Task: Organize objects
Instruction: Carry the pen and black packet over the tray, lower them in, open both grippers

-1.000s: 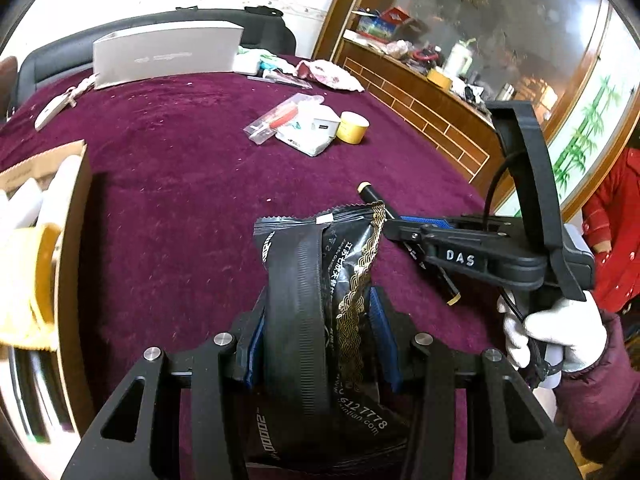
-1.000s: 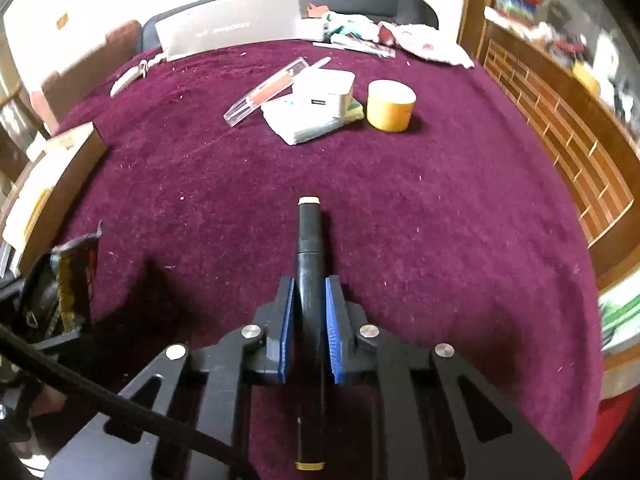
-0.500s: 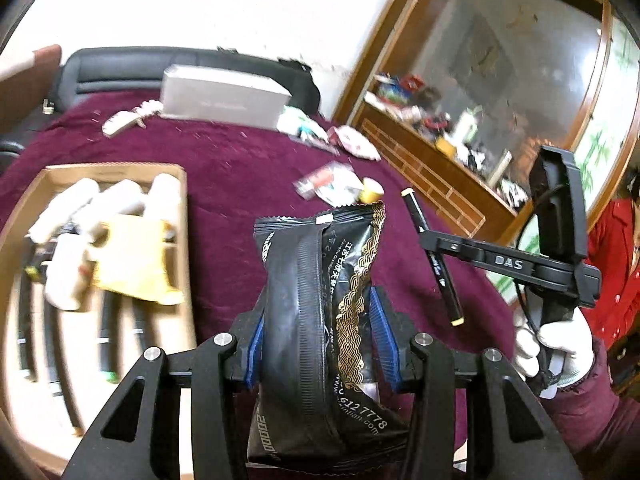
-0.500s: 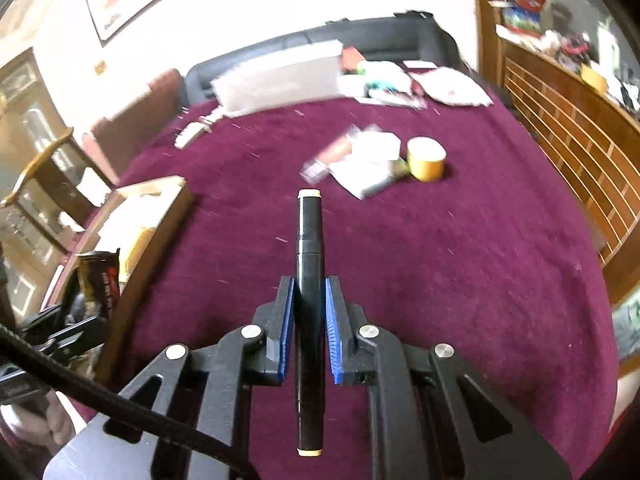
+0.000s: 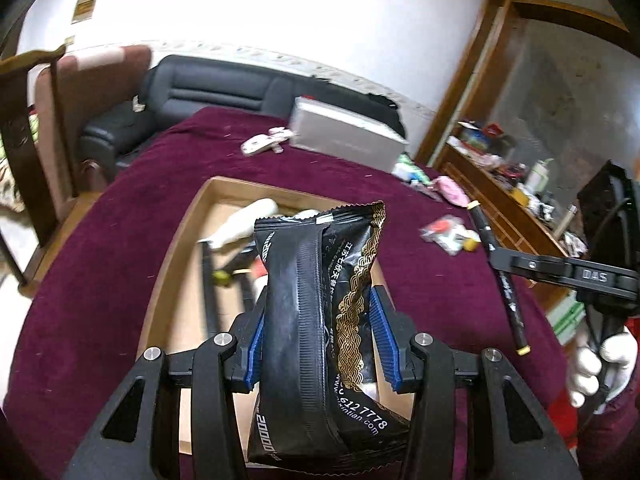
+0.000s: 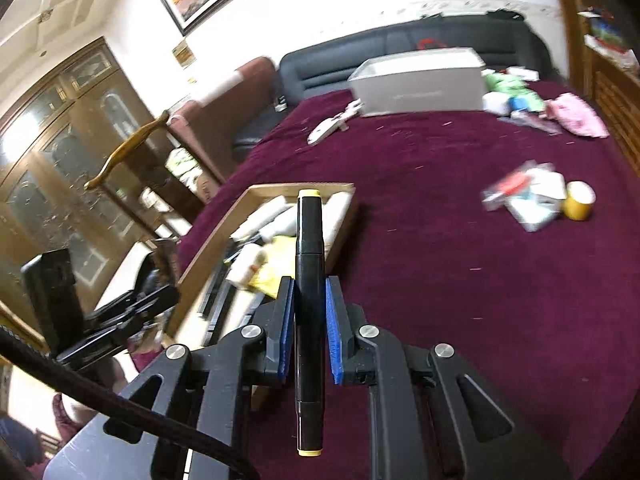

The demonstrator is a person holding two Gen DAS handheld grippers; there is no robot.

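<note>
Left wrist view shows the left gripper clamping a black, gold-patterned foil packet above the shallow wooden tray, while the right gripper pinches a black yellow-capped marker, both seemingly tray-bound.

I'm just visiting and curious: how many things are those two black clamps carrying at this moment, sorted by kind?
Black foil snack packets with gold pattern: 1, clamped in the left gripper
Black marker pens with yellow end caps: 1, clamped in the right gripper
Total: 2
</note>
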